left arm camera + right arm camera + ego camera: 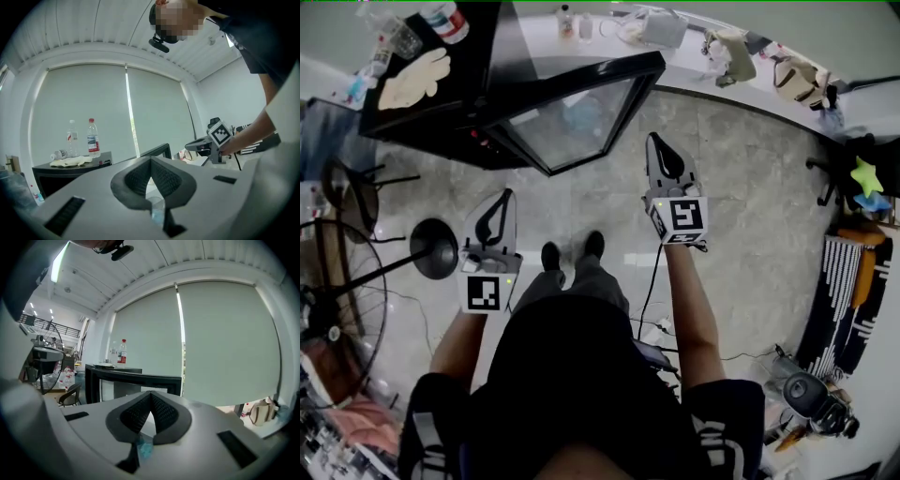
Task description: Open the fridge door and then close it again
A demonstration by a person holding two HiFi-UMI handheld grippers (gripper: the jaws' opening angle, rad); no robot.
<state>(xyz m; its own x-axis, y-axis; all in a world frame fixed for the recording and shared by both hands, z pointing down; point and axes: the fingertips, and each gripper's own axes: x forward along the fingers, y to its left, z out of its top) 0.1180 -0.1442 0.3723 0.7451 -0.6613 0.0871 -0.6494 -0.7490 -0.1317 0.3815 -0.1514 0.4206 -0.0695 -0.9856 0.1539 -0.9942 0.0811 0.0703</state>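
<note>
The glass fridge door (577, 122) stands swung open, upper middle of the frame, on the black fridge (431, 127) at upper left; the right claw (659, 145), near its free edge, is closed and empty; the left claw (502, 202), lower left, likewise.

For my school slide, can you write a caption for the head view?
The fridge stands with its door open; left claw and right claw hover shut and empty before it.
</note>
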